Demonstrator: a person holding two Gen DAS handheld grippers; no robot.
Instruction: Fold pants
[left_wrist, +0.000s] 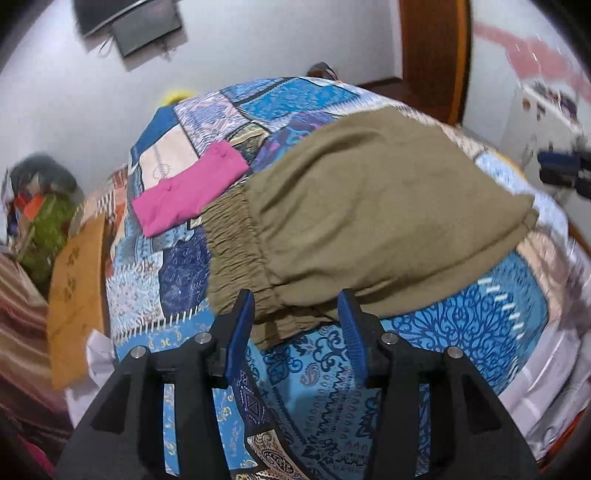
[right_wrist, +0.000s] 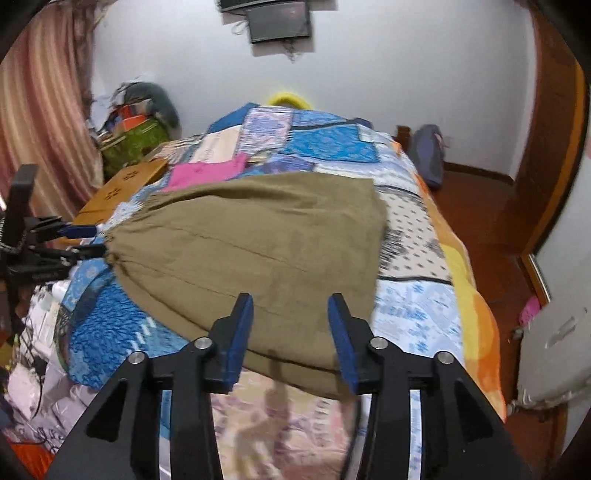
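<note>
Olive-green pants (left_wrist: 369, 206) lie folded flat on the patchwork bedspread (left_wrist: 325, 387). Their gathered elastic waistband (left_wrist: 236, 243) is at the left. My left gripper (left_wrist: 297, 299) is open, its blue pads on either side of the near waistband corner, just above it. In the right wrist view the pants (right_wrist: 258, 243) spread across the bed. My right gripper (right_wrist: 291, 301) is open over their near folded edge, holding nothing. The left gripper (right_wrist: 83, 242) also shows there at the waistband corner.
A folded pink garment (left_wrist: 188, 188) lies beyond the pants. An orange cardboard sheet (left_wrist: 74, 295) sits at the bed's left edge. A pile of bags (right_wrist: 136, 129) stands by the striped curtain (right_wrist: 40, 110). A wooden door frame (right_wrist: 554, 147) and floor are on the right.
</note>
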